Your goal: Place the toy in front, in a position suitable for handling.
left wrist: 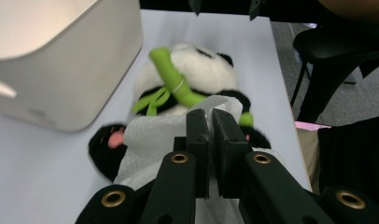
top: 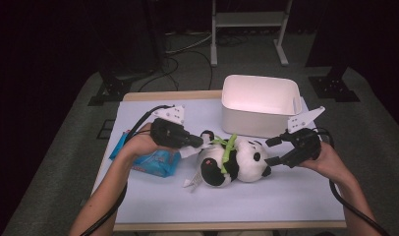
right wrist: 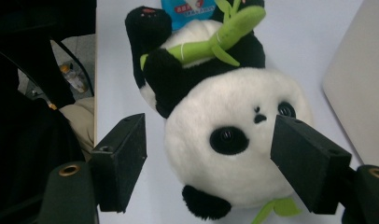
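The left tool has its jaws clamped on a white tissue, and that tissue lies draped over the belly of the panda, which is on its back on the table just in front of the white bin. It looks like a wipe of the toy is under way. To do it well, I'd say keep the pinch firm and drag the tissue along the fur in short strokes, steering clear of the green bamboo stick across the panda's chest so the paper doesn't snag or tear.

On the panda's head side, the right tool stands wide open, one jaw on each side of the face, not touching that I can tell. Closing gently on the head would pin the toy so it can't slide under the wiping.

Behind the left tool from the panda, a blue packet lies under the left hand. The table has a pale, smooth top. Beyond the bin, grey floor, loose cables, and a white metal frame against a dark room.
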Demonstrator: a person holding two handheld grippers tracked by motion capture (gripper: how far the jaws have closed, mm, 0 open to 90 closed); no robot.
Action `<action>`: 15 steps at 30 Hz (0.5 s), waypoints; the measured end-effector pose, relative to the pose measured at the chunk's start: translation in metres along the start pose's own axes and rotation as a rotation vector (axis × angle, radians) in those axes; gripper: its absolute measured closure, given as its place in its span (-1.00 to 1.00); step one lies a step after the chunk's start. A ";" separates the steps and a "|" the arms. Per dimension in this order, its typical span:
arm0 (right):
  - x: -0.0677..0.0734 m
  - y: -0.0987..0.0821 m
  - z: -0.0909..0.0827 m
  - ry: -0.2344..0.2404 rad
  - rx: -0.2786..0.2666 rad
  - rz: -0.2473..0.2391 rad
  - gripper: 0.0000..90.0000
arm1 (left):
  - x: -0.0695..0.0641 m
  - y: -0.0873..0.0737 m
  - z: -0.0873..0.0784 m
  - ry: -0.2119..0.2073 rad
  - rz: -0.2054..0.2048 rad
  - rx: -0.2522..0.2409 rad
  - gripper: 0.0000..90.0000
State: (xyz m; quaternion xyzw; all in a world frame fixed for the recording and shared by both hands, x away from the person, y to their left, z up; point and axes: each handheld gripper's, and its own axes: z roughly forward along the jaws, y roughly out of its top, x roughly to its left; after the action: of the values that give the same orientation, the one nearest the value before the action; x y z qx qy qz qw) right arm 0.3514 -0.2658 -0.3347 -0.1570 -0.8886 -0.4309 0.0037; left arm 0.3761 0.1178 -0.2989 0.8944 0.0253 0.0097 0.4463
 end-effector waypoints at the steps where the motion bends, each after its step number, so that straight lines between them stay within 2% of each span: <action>1: 0.000 0.004 0.000 -0.002 -0.002 -0.008 -0.43 | 0.000 0.006 0.007 -0.015 0.012 -0.001 0.91; 4: 0.001 0.007 0.001 0.007 -0.006 -0.015 -0.42 | 0.000 0.013 0.017 -0.029 0.023 0.002 0.91; 5: 0.001 0.010 0.002 0.009 0.000 -0.028 -0.42 | 0.000 0.019 0.028 -0.053 0.035 0.007 0.91; 7: 0.001 0.012 0.003 0.011 0.002 -0.032 -0.42 | -0.001 0.021 0.031 -0.059 0.043 0.011 0.91; 8: 0.001 0.013 0.004 0.017 0.002 -0.032 -0.43 | -0.001 0.027 0.042 -0.084 0.057 0.020 0.91; 9: 0.001 0.013 0.004 0.017 0.002 -0.032 -0.43 | -0.001 0.027 0.042 -0.084 0.057 0.020 0.91; 15: -0.001 0.010 0.007 0.029 0.011 -0.031 -0.43 | -0.001 0.039 0.066 -0.118 0.088 0.039 0.91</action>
State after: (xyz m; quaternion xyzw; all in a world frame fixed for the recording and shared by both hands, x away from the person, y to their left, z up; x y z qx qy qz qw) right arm 0.3562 -0.2550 -0.3309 -0.1367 -0.8933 -0.4281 0.0109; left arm 0.3795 0.0413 -0.3076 0.9022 -0.0401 -0.0242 0.4288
